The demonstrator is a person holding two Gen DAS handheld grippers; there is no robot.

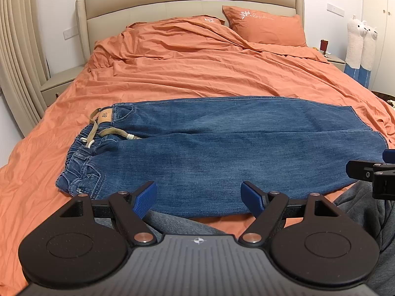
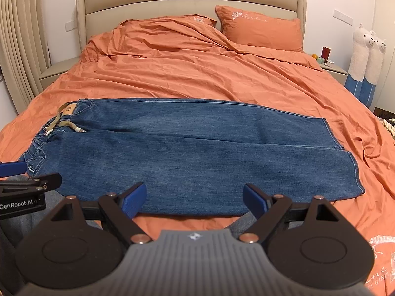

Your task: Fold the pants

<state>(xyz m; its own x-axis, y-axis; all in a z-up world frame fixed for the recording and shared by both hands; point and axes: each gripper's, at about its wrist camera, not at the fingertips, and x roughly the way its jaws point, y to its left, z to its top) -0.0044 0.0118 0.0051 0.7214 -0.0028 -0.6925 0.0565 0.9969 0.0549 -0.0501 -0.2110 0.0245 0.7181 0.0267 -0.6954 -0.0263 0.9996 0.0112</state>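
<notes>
Left gripper (image 1: 198, 198) and right gripper (image 2: 195, 198) fill the lower frame, jaws apart. Jeans (image 1: 222, 153) lie flat mid-frame on the orange bed (image 1: 197, 69)

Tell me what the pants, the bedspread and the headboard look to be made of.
Pants: blue denim, matte, faded patches and visible seams.
Bedspread: orange woven cloth, likely cotton, matte and heavily creased.
Headboard: beige padded upholstery with a slight sheen, perhaps leather or faux leather; cannot tell which.

Black tools (image 1: 198, 198), blue pads (image 2: 134, 201), seemingly grey trousers (image 1: 180, 223)
</notes>
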